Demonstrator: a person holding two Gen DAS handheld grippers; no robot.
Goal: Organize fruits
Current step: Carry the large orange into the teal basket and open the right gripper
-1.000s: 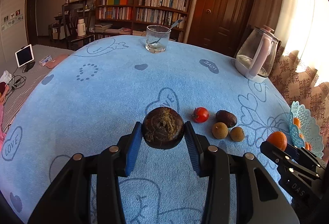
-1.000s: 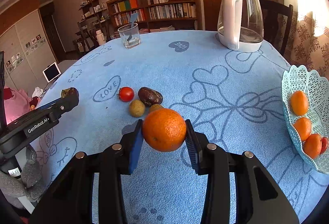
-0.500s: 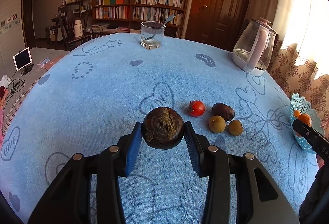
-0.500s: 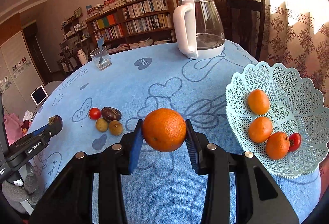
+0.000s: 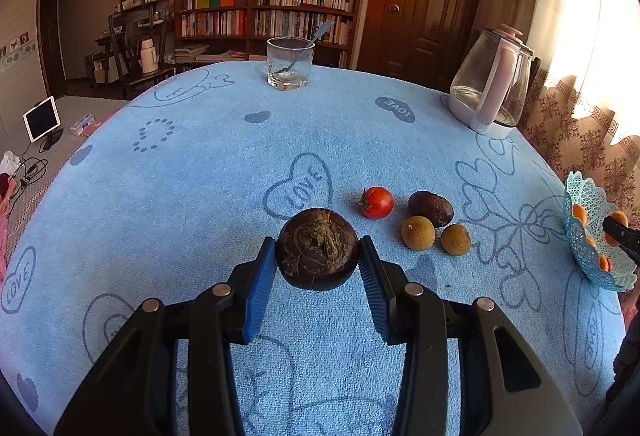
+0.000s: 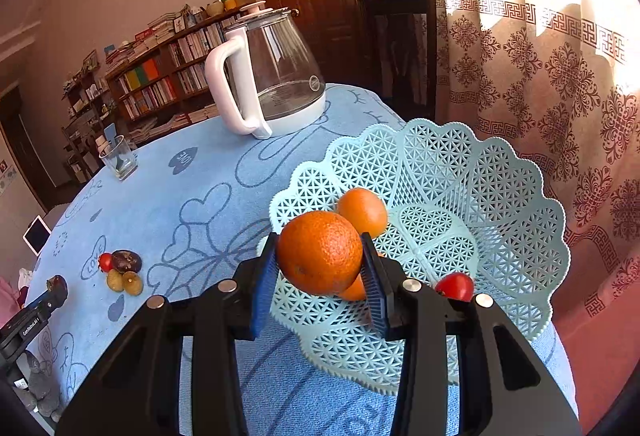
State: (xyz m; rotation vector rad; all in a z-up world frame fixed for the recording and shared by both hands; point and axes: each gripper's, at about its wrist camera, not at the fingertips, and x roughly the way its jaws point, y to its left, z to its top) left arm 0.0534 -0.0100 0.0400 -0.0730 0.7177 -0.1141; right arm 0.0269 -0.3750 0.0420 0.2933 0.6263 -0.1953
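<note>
The orange (image 6: 320,252) sits at the centre of the right wrist view, pinched on both sides between the blue pads of the right gripper (image 6: 320,268), whose jaws are narrowed onto it and press its skin. It hangs over the near rim of the pale blue lattice basket (image 6: 500,203), which fills the right half of that frame. Inside the basket lie other oranges (image 6: 364,209), one just behind the held fruit, another partly hidden beneath it, and a small red tomato (image 6: 454,286) low at the right.

The step in hand looks like setting this orange into the basket. To do it well, carry the fruit further in, past the rim and towards the bare lattice floor at the middle, right of the orange already there. Lower it until it nearly rests before parting the jaws, so it does not drop and roll the others about or tip the light basket. Avoid pressing down onto the half-hidden orange beneath.

In the left wrist view, the left gripper (image 5: 318,260) holds a dark, round, rough-topped fruit (image 5: 318,248) at the centre of the frame, jaws closed snugly on its sides, above the blue cloth-covered surface (image 5: 200,175). Right of it on the cloth lie a red tomato (image 5: 377,202), a dark oval fruit (image 5: 431,208) and two small brownish round ones (image 5: 418,232), close together. The basket shows only at the right edge there.
</note>
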